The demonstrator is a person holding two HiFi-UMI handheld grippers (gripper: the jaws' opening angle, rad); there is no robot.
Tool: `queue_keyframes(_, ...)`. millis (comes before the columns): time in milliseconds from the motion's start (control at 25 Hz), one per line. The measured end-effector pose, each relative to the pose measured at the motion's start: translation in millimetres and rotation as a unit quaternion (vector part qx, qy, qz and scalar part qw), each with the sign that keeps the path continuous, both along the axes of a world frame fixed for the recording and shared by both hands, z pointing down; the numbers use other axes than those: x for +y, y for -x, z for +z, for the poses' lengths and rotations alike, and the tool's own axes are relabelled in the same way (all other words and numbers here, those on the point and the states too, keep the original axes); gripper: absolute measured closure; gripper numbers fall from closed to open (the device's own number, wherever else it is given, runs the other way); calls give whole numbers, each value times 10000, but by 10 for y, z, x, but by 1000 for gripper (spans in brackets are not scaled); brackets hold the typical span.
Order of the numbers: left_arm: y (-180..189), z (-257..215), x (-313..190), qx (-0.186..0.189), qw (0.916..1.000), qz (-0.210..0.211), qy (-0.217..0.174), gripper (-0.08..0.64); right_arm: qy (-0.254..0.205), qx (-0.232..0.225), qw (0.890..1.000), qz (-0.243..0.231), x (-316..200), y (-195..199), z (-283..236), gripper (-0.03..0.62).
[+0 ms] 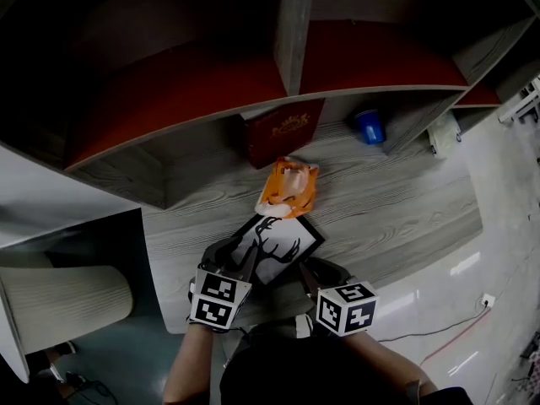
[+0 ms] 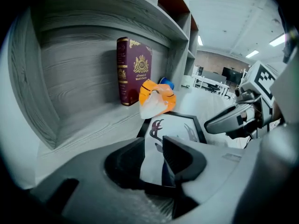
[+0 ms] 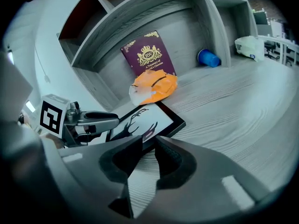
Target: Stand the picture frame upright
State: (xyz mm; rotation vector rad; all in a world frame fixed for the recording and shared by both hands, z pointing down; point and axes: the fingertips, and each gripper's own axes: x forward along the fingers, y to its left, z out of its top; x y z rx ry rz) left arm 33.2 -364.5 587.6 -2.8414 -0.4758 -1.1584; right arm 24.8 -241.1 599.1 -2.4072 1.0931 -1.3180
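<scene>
On the grey wood-grain desk (image 1: 396, 201), low in the middle of the head view, one black-rimmed picture frame (image 1: 287, 247) with a white deer-silhouette print lies flat, face up. Its long axis is level with the desk top. It sits cornerwise in that view, with one corner toward the top of the picture and another toward the right. I cannot tell for sure which pair of sides is the longer. The deer's antlers are toward the upper left of the head view.

Two grippers flank the frame, each bearing one marker cube. The left gripper (image 2: 153, 146) is at the frame's lower-left side. Its jaws are spread, the frame's near edge and white print show in the gap, and the pads do not pinch it. The right gripper (image 3: 148, 146) is at the frame's lower-right side. Its jaws are also spread, with bare desk between them and the frame's rim just past the tips.

Just beyond the frame's upper corner, at the centre of the head view, lies one crumpled orange-and-white plastic bag (image 1: 289, 190). Behind it one maroon book with a gold crest (image 1: 278, 133) stands against the back of the grey shelf unit (image 1: 291, 24). One blue cup (image 1: 369, 126) lies on its side to the right of the book, well apart from the frame.
</scene>
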Motion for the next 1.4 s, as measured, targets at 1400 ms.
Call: queue_keyframes(1400,-194,243,-169,-167,9980,589,128,377,29,-633,9913,1150,-65,-23,175,430)
